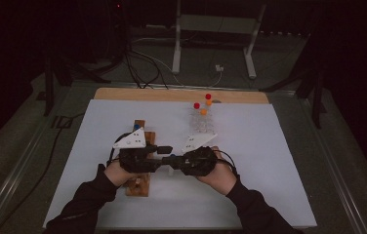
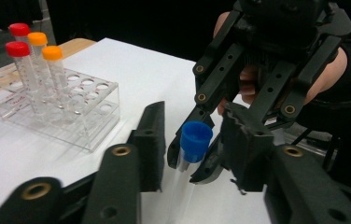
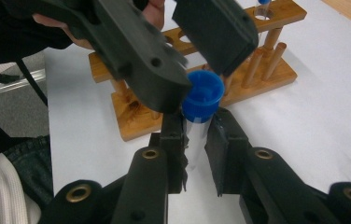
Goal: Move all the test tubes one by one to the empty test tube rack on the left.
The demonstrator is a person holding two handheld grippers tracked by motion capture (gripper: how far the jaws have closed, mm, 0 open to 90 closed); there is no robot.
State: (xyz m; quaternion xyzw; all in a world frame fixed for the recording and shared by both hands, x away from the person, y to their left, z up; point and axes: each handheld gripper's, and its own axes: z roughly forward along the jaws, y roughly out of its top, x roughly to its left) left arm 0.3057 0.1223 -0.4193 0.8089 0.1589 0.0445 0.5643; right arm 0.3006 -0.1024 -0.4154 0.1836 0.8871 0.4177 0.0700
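- Tube point(image 3: 197, 135) with a blue cap point(image 3: 203, 93) sits clamped upright between the jaws of the right gripper point(image 3: 197, 140), held above the white table point(image 1: 250, 146) just in front of the wooden rack point(image 3: 262, 77).
- Left gripper point(image 2: 187, 154) is spread wide, one jaw on each side of the cap, not yet touching it as far as I can tell.
- Progress looks midway: four capped tubes point(image 2: 33, 70), two red and two orange, already stand in the clear plastic rack point(image 2: 89, 130), and another blue-capped tube point(image 3: 263, 3) waits in the wooden one.
- Left to do, in my judgement: pass or uncap this tube, then seat it in the clear rack.
- Both hands meet at table centre, grippers pointed toward each other, the right hand point(image 1: 220, 175) just beside the left hand point(image 1: 115, 173).
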